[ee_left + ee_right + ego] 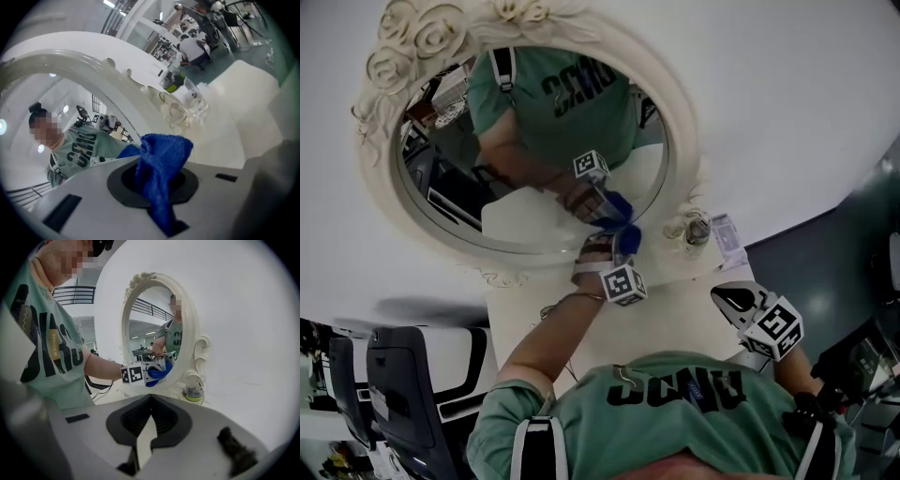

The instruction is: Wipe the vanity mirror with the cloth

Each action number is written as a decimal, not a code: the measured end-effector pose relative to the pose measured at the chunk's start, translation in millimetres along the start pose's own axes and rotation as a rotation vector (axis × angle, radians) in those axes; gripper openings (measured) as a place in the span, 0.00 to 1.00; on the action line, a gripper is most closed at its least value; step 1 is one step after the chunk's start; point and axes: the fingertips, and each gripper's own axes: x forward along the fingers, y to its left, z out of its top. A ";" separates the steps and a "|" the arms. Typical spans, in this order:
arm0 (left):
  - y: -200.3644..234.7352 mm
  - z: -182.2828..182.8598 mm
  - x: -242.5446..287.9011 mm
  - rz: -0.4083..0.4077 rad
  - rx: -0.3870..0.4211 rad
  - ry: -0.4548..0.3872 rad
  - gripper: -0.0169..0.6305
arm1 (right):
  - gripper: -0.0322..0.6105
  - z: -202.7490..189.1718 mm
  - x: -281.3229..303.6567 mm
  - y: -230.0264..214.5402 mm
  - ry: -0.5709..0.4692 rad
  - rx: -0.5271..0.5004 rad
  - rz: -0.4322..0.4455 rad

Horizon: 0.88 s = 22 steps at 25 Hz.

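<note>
Nearest, the right tool [736, 302] hangs idle, jaws pinched together on nothing. On the worktop [675, 314] stands the vanity mirror [534, 141]; the left tool [154, 185] clamps the blue cloth [161, 159] against its lower glass. Press flat and gently, with overlapping strokes.

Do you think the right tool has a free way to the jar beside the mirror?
Probably yes: the jar stands ahead of the empty right tool, with only bare table between.

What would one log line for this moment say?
left gripper: shut on blue cloth | cloth: against mirror, lower edge | right gripper: shut, empty, away from mirror
</note>
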 end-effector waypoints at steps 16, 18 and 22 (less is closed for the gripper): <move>90.1 16.2 -77.3 0.165 0.022 -0.112 0.10 | 0.07 58.2 6.1 31.9 -0.078 -0.139 0.054; 100.8 -29.6 -99.9 0.193 0.032 -0.047 0.10 | 0.07 66.5 15.9 41.8 -0.086 -0.157 0.078; 116.1 -123.6 -134.2 0.225 0.065 0.125 0.10 | 0.07 84.2 38.7 66.2 -0.098 -0.197 0.138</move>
